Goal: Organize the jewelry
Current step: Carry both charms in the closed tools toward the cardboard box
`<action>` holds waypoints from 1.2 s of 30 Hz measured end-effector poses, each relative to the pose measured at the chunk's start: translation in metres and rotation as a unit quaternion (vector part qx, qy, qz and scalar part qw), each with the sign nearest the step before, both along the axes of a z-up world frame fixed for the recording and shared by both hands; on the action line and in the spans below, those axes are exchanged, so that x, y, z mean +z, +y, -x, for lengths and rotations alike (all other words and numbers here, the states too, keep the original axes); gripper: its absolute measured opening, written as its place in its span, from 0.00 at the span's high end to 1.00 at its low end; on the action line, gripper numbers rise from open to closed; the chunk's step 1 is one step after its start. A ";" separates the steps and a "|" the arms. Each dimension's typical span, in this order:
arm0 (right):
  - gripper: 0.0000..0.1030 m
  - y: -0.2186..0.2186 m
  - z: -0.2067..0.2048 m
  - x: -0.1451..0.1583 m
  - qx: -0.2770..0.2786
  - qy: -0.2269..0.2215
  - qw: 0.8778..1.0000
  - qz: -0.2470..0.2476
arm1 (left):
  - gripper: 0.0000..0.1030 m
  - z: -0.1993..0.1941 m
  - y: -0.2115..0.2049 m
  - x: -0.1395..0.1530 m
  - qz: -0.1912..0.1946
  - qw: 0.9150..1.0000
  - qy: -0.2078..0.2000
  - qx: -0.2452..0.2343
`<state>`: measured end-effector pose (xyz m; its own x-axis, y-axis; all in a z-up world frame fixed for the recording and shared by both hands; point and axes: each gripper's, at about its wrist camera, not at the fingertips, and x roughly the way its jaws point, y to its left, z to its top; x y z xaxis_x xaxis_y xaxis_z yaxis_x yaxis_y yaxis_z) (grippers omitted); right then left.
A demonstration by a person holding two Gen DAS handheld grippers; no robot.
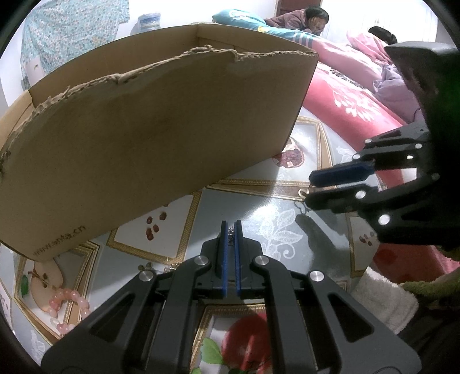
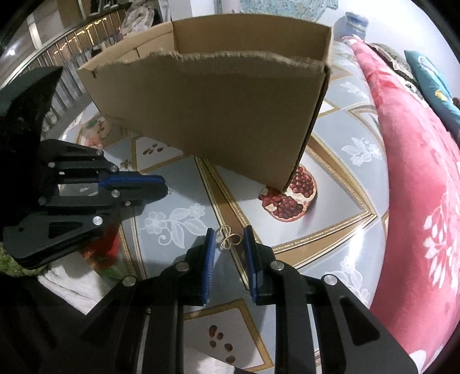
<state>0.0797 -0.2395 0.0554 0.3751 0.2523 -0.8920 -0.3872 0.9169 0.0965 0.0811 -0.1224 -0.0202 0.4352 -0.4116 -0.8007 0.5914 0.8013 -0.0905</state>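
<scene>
My left gripper (image 1: pixel 231 227) is shut on a small silver chain piece (image 1: pixel 231 237) that sticks out between its blue pads, just above the patterned tablecloth (image 1: pixel 258 207). In the right wrist view that gripper (image 2: pixel 165 187) comes in from the left with a silver bit at its tip. My right gripper (image 2: pixel 230 234) has a gold looped wire piece (image 2: pixel 229 240) between its pads, spanning the gap and touching both, low over the cloth. From the left wrist view the right gripper (image 1: pixel 309 184) shows the gold loop (image 1: pixel 302 192) at its tip. A tall cardboard box (image 2: pixel 218 115) stands open just beyond both grippers.
A pink bead bracelet (image 1: pixel 67 299) lies on the cloth at the left, near the box corner. A white towel (image 1: pixel 382 299) sits at the table's near edge. A red flowered blanket (image 2: pixel 417 187) borders the table on the right, and two people (image 1: pixel 313 18) lie beyond it.
</scene>
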 end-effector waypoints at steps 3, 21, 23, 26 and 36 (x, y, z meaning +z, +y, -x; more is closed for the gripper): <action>0.80 -0.003 0.002 0.009 -0.005 -0.009 1.000 -0.006 | 0.98 0.003 0.004 0.004 0.007 1.000 -0.003 -0.003; 0.80 -0.015 -0.004 0.102 -0.012 -0.132 0.987 -0.087 | 0.98 0.027 0.040 0.100 0.090 0.992 -0.081 -0.023; 0.80 -0.012 -0.014 0.111 -0.011 -0.142 0.985 -0.101 | 0.98 0.020 0.049 0.117 0.109 0.990 -0.090 -0.015; 0.80 -0.006 -0.030 0.115 -0.008 -0.147 0.983 -0.107 | 0.98 0.005 0.058 0.134 0.126 0.987 -0.100 -0.002; 0.80 0.030 -0.119 0.079 0.018 -0.061 0.995 -0.070 | 0.98 -0.108 0.059 0.111 0.097 0.991 -0.017 0.090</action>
